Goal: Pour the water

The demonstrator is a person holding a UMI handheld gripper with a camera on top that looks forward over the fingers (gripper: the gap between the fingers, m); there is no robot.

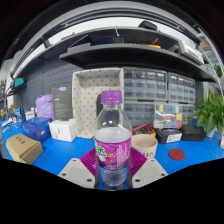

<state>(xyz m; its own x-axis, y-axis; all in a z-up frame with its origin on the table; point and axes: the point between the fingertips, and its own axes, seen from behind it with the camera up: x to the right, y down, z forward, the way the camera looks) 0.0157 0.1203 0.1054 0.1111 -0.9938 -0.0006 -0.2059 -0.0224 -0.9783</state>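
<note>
Bottle (113,135) pinched between gripper (113,172) fingers; cup (145,146) just beside, plant (211,112) well apart.

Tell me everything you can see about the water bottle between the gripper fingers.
The water bottle is clear plastic with a purple cap and a magenta label around its lower body. It stands upright, cap on, between the fingers of the gripper, which sit close at both sides of its base; whether they press on it cannot be told. Its bottom is hidden. Behind it lies the blue table, and a paper cup stands just beside it.
</note>
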